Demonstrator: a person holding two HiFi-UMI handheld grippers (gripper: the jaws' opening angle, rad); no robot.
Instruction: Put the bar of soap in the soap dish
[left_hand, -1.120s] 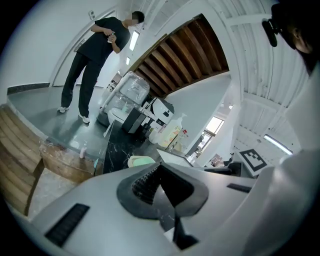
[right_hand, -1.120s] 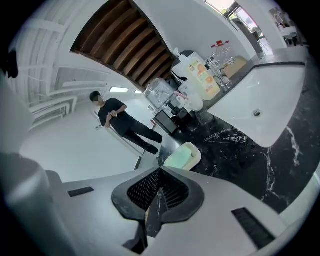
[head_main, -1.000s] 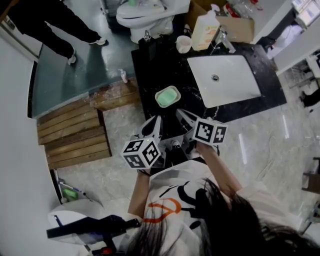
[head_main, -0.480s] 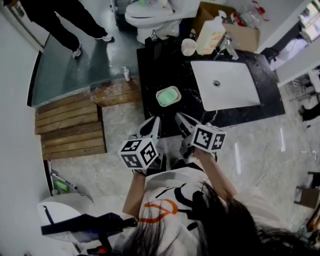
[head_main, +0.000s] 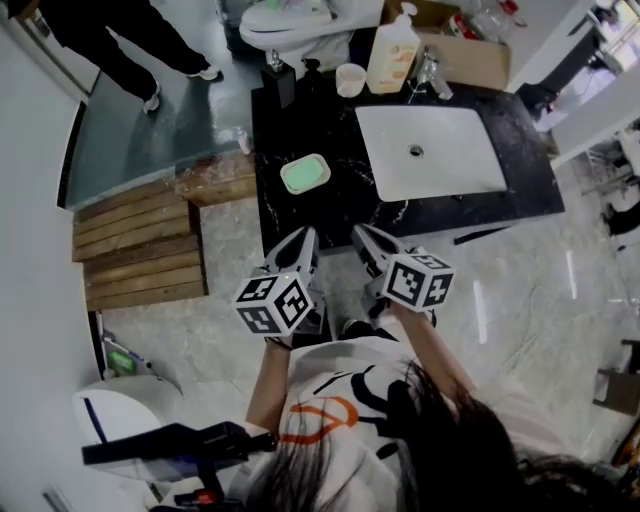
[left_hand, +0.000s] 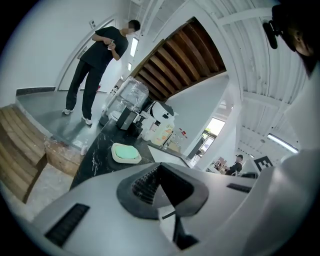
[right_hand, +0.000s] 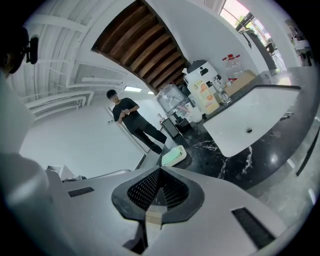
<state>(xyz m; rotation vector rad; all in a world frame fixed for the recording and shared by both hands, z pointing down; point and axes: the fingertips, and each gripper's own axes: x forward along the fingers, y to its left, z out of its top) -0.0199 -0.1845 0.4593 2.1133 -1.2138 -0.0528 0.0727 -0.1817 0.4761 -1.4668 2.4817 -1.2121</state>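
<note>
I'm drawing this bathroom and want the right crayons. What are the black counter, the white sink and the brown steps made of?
The counter looks like polished black stone, maybe marble, because it is glossy with thin white veins. The sink seems to be glazed ceramic, being smooth, shiny and plain white. The steps look like wood, with brown slats and gaps between them.

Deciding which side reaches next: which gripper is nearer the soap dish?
Left. The left gripper sits directly below the soap dish in the head view; the right gripper is offset toward the sink.
</note>
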